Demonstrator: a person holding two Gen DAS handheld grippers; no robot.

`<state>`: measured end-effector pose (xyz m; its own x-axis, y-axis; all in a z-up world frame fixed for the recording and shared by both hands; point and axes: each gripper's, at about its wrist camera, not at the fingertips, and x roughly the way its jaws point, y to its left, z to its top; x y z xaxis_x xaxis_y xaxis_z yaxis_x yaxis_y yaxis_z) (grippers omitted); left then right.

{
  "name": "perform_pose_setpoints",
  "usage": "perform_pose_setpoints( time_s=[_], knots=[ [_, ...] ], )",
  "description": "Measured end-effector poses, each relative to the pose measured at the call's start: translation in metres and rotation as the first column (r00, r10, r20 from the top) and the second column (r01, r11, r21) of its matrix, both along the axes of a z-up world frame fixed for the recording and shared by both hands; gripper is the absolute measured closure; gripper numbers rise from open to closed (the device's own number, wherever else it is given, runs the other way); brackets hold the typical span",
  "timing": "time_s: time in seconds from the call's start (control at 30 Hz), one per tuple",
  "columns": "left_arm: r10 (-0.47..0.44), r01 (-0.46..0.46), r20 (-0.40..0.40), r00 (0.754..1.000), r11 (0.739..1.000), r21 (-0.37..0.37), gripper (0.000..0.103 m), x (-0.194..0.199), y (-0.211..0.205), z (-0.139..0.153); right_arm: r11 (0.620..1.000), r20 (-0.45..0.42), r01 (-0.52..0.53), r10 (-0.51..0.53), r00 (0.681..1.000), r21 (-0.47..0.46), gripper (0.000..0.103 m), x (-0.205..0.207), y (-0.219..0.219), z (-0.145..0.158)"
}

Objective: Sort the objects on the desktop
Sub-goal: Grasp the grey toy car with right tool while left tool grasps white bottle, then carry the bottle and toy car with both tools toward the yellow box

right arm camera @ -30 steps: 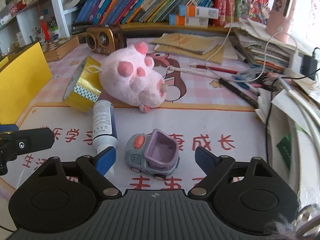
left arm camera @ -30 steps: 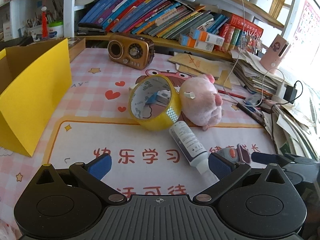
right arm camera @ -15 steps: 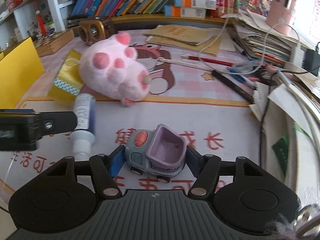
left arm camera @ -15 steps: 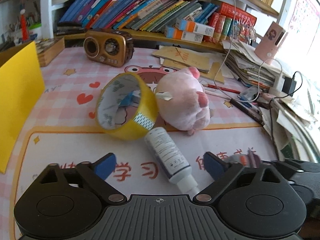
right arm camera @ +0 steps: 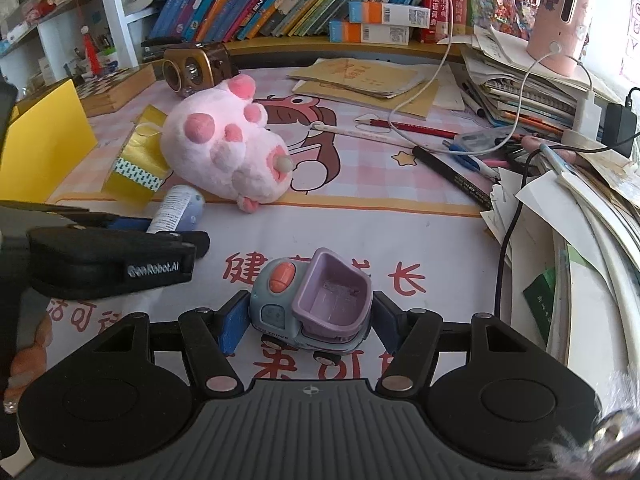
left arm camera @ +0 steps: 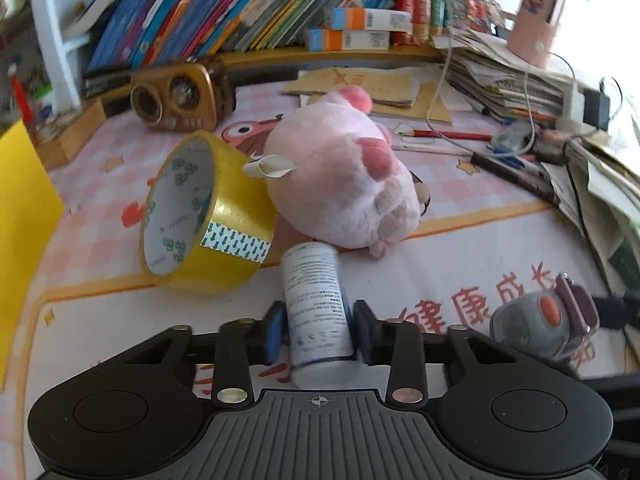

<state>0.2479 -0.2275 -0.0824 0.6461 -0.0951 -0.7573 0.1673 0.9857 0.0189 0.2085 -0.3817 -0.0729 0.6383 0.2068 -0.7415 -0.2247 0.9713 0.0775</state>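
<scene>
Since a second ago both grippers have advanced and closed in: left gripper (left arm camera: 319, 332) now has its blue pads against both sides of the white cylindrical bottle with printed label (left arm camera: 316, 304), grasping it where it lies on the desk (left arm camera: 460, 264), far end near the pink plush toy (left arm camera: 340, 176). Right gripper (right arm camera: 306, 322) is clamped on the grey-blue toy truck with purple bucket (right arm camera: 316, 304), wheels on the cartoon-printed mat. Yellow roll of packing tape (left arm camera: 204, 216) stands on edge just left of the plush, touching it. Brown retro radio (left arm camera: 180, 98) sits behind, near the bookshelf; yellow box (left arm camera: 20, 216) at far left.
</scene>
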Motion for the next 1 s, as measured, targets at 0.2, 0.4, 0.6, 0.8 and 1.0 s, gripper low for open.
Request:
perform_pose_setpoints(
  time_s=[0.2, 0.4, 0.6, 0.8, 1.0],
  knots=[
    [0.025, -0.024, 0.000, 1.000, 0.998, -0.052, 0.071, -0.017, 0.016, 0.009, 1.000, 0.021, -0.015, 0.014, 1.000, 0.014, 0.041, -0.004, 0.003, 0.005],
    [0.046, -0.043, 0.027, 0.999, 0.993, -0.113, 0.071, -0.040, 0.036, 0.028, 0.999, 0.032, -0.027, 0.026, 0.999, 0.032, 0.041, -0.007, 0.010, 0.010],
    [0.084, -0.074, 0.051, 0.995, 0.982, -0.172, 0.071, -0.067, 0.062, 0.042, 0.998, 0.058, -0.058, 0.056, 0.997, 0.032, 0.041, -0.019, 0.026, 0.023],
    [0.089, -0.070, 0.090, 0.992, 0.977, -0.199, 0.071, -0.092, 0.093, 0.057, 0.998, 0.108, -0.052, 0.048, 0.993, 0.033, 0.041, -0.039, 0.046, 0.040],
    [0.082, -0.054, 0.119, 0.990, 0.974, -0.219, 0.071, -0.113, 0.126, 0.065, 0.999, 0.118, -0.026, 0.022, 0.993, 0.035, 0.041, -0.060, 0.071, 0.047]
  ],
)
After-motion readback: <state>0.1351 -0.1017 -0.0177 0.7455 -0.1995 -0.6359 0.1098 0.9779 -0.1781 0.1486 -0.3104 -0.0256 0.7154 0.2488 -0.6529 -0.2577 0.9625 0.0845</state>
